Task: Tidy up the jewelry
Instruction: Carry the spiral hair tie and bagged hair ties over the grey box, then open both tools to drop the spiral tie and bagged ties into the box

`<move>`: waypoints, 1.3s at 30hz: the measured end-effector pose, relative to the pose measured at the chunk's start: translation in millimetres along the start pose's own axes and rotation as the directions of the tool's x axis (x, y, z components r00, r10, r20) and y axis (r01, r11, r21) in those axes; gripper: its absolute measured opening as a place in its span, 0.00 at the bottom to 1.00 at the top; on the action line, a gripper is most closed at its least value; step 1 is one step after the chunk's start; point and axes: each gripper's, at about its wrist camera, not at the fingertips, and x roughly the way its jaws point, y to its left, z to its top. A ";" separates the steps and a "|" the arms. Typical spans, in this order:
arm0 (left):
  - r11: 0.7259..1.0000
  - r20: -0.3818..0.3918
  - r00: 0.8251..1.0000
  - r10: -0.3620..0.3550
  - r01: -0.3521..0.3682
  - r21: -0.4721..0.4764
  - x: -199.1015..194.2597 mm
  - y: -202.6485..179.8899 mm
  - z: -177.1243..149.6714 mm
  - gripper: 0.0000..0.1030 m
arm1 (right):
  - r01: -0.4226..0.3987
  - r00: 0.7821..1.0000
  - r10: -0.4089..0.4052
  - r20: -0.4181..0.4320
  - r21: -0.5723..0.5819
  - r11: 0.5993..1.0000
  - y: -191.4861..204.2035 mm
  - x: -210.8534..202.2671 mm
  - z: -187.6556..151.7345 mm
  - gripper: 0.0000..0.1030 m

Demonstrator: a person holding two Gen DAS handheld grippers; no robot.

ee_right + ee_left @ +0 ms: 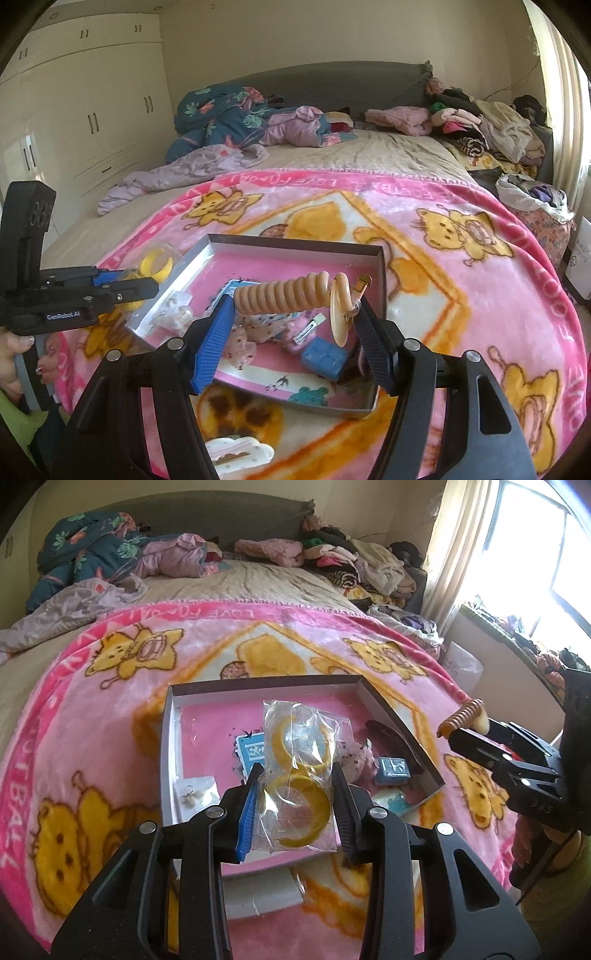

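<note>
Left gripper (295, 790) clamped on a clear bag of yellow bangles (299, 775), held above the open tray (168, 738) on the pink blanket (92, 738). Right gripper (295, 317) — fingers pinching a peach coiled hair tie (284, 293) over the tray.

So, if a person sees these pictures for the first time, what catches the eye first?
Probably the bright pink cartoon blanket across the bed, with the open shallow box of small items on it. Next, the left tool holds a clear bag of yellow rings above the box, and the right tool grips a peach spiral hair tie.
</note>
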 end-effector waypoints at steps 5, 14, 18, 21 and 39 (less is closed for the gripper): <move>1.000 -0.010 1.000 0.013 -0.013 0.009 14.2 0.4 2.4 0.27 | 0.011 1.000 -0.011 -0.005 0.011 1.000 -7.5 7.9 0.9 0.63; 1.000 -0.040 0.999 0.021 -0.021 -0.003 38.9 11.5 1.7 0.27 | 0.004 0.998 -0.003 -0.058 0.009 1.000 -4.3 35.0 -5.5 0.63; 1.000 -0.055 0.998 0.028 -0.029 -0.012 48.7 19.2 0.2 0.28 | -0.005 0.996 0.004 -0.089 -0.007 1.000 3.6 45.9 -12.4 0.63; 0.999 -0.067 0.997 0.033 -0.035 -0.027 55.8 26.5 -2.0 0.28 | -0.019 0.993 0.017 -0.115 -0.019 1.000 10.8 54.4 -19.1 0.63; 0.996 -0.065 0.997 0.029 -0.035 -0.087 53.7 46.7 -12.1 0.42 | -0.020 0.988 0.009 -0.154 -0.074 0.997 42.8 68.4 -30.9 0.85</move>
